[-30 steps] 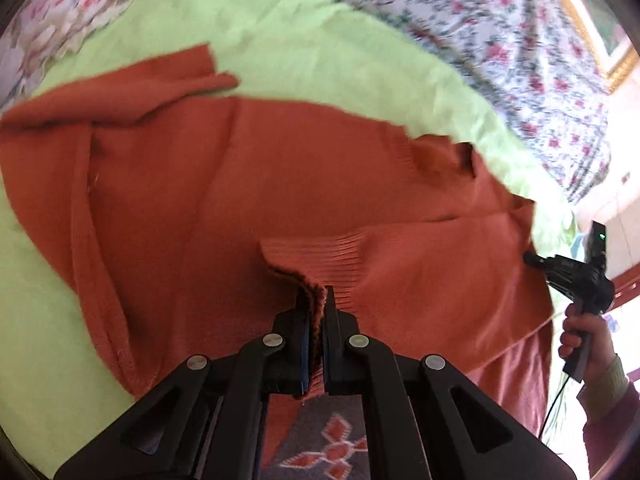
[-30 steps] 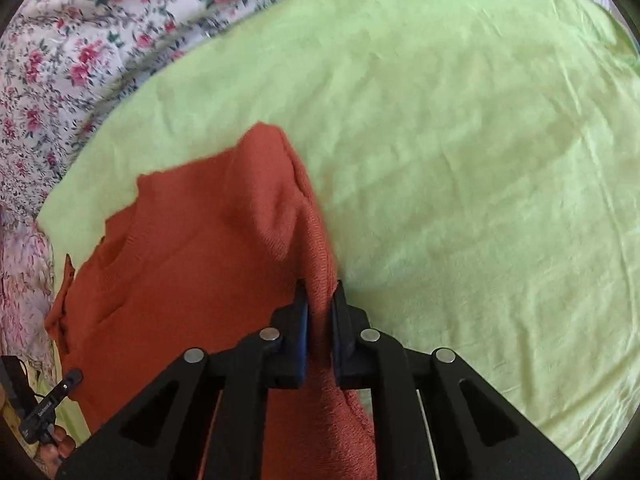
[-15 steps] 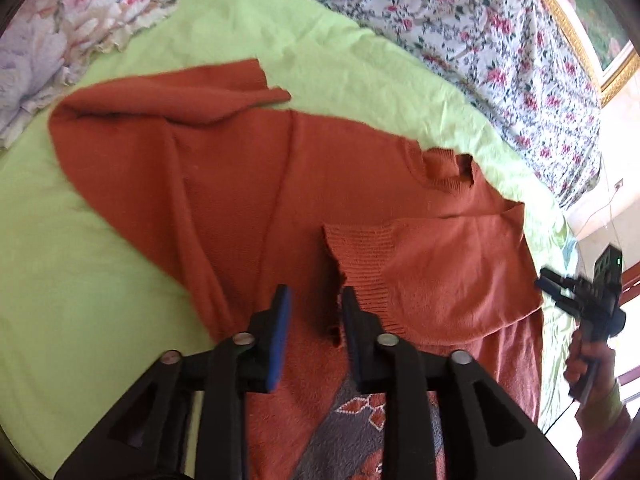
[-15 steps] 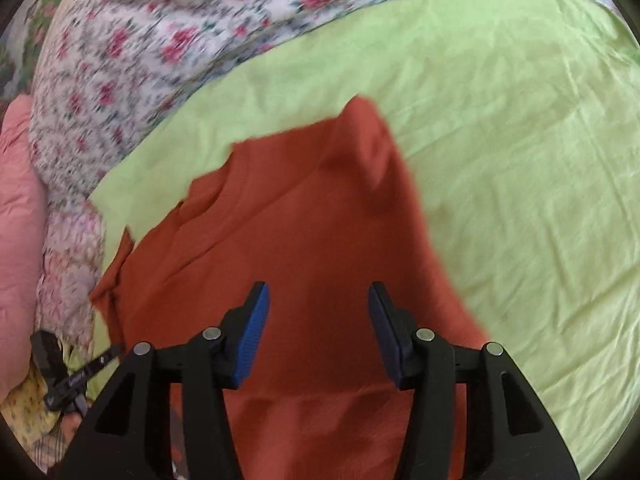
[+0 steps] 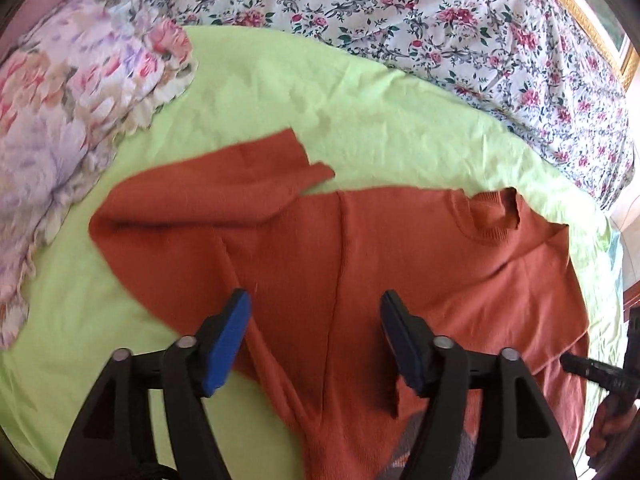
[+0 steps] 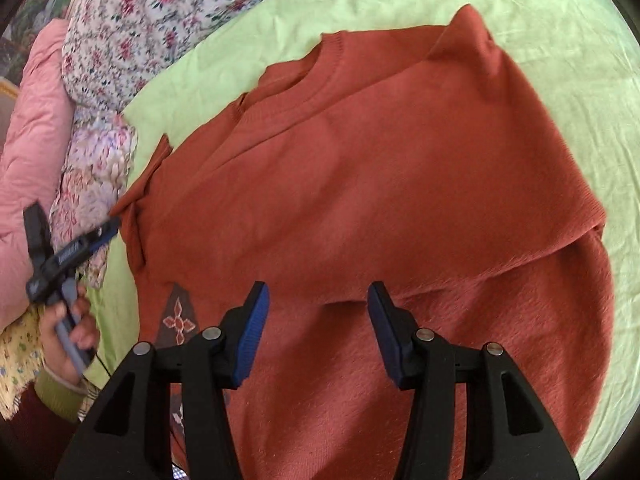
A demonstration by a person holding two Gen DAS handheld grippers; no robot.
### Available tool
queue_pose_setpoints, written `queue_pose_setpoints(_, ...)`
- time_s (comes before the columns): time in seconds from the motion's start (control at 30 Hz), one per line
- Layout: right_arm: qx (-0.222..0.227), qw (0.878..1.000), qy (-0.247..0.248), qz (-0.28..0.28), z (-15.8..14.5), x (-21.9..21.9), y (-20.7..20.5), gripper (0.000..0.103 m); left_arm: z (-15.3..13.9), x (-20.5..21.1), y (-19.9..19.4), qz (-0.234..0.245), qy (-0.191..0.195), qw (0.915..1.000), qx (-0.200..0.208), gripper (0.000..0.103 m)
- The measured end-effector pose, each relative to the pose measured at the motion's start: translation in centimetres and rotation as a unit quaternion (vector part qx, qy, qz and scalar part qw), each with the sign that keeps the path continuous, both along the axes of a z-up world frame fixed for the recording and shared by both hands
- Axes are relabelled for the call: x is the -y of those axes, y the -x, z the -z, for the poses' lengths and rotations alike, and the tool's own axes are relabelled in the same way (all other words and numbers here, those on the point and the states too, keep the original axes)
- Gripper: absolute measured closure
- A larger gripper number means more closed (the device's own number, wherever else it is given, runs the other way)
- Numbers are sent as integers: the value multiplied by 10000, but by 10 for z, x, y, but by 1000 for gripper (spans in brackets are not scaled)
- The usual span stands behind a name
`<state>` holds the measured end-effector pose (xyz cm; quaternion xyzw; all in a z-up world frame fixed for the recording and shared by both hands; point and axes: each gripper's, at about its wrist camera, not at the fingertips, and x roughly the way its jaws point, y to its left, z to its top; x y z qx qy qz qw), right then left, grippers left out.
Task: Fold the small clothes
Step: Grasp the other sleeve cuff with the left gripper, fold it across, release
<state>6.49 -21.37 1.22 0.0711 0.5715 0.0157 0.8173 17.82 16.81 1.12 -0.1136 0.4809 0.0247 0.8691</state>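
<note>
A rust-orange knit sweater [image 5: 360,248] lies on a lime-green sheet [image 5: 280,100]. One sleeve is folded across its body [image 6: 400,168]; the other sleeve [image 5: 224,184] lies out to the far left. My left gripper [image 5: 316,312] is open and empty, held above the sweater's body. My right gripper [image 6: 318,304] is open and empty above the folded sleeve's edge. The left gripper also shows in the right wrist view [image 6: 72,248], held in a hand. The right gripper shows at the right edge of the left wrist view [image 5: 600,372].
A floral bedspread [image 5: 440,20] covers the bed beyond the sheet. A floral pillow [image 5: 68,120] lies at the left. A pink quilted cover [image 6: 28,140] lies at the far left of the right wrist view. A grey patterned patch [image 6: 176,320] shows on the sweater's front.
Both grippers were shut on the sweater's fabric a second ago. Both have opened, let the sleeve drop onto the body, and pulled back and up.
</note>
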Motion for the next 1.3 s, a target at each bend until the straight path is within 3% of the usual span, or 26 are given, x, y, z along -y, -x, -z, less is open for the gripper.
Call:
queue_pose_setpoints(0.1,-75,10000,-53,3,2,1,3,51,3,0,-20,2,-275,9996,-31,22)
queue_pose_setpoints(0.47,-288,9994,-171,-78,5,-5,4,51,50,-14,-104,-252,-1098,9920,-573,23)
queue_pose_setpoints(0.53,-387,9989,-214,-132,9,-7,4,51,59,-20,-115,-350,-1121,9910,-649,28)
queue_pose_setpoints(0.57,-408,9988,-213,-151,10,-8,5,51,60,-23,-118,-398,-1099,9910,-649,39)
queue_pose_setpoints(0.6,-418,9988,-202,-165,10,-8,6,51,60,-27,-121,-445,-1064,9913,-634,56)
queue_pose_setpoints(0.63,-422,9987,-205,-176,10,-8,7,51,59,-30,-123,-479,-1062,9911,-650,64)
queue_pose_setpoints(0.7,-413,9988,-206,-188,9,-7,8,51,55,-40,-127,-546,-924,9922,-637,93)
queue_pose_setpoints(0.73,-398,9988,-207,-172,9,-6,8,51,51,-47,-125,-601,-793,9934,-579,96)
queue_pose_setpoints(0.9,-320,9991,-264,-101,5,-3,9,51,21,-58,-104,-700,-238,9972,-85,98)
queue_pose_setpoints(1.03,-224,9993,-293,-109,1,-5,11,51,-16,-37,-81,-470,110,9981,391,98)
queue_pose_setpoints(1.3,88,9990,-421,107,-12,3,13,51,-71,81,-52,558,942,9887,1028,99)
